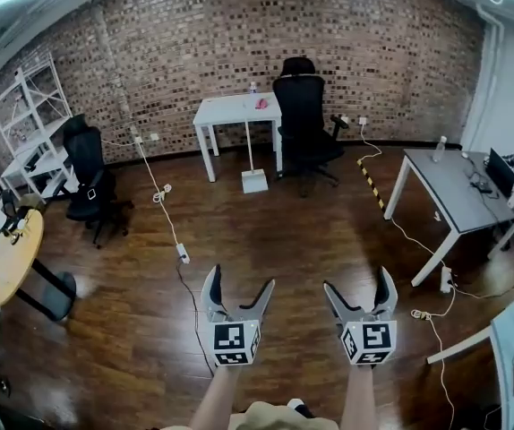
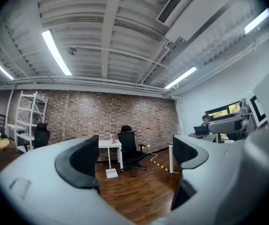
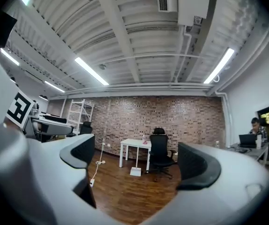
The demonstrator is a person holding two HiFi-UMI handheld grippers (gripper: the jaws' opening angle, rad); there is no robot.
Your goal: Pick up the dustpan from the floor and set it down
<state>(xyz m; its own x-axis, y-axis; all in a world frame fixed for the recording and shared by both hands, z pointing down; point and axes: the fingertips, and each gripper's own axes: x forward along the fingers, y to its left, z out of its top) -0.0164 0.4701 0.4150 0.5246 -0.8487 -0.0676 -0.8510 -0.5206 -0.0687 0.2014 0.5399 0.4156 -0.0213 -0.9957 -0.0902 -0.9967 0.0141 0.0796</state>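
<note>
Wood floor (image 1: 266, 240), wide and mostly bare, runs ahead of both grippers to a brick wall (image 1: 239, 52) at the far end.

White table (image 1: 235, 110) against that wall, ahead of the grippers and a little toward the left one. Black office chair (image 1: 304, 119) just beside the table, on the right gripper's side. Grey desk (image 1: 454, 182) well off to the right of the right gripper.

Dustpan (image 1: 254, 181): white, long upright handle, pan flat on the floor at the table's front edge. Well ahead of both grippers and about centred between them. Both gripper views show it far beyond the jaws.

Cable and power strip (image 1: 183, 253) on the floor ahead of the left gripper, to its left.

Left gripper (image 1: 241, 279): jaws spread, nothing between them. Right gripper (image 1: 356, 279): jaws spread, likewise empty. Both held level, side by side, pointing at the far wall.

Step in hand, as I judge it: approach, with the pickup not begun. Next move calls for crossing the bare floor toward the dustpan, keeping clear of the cable, then bringing one gripper's spread jaws around the thin handle.
</note>
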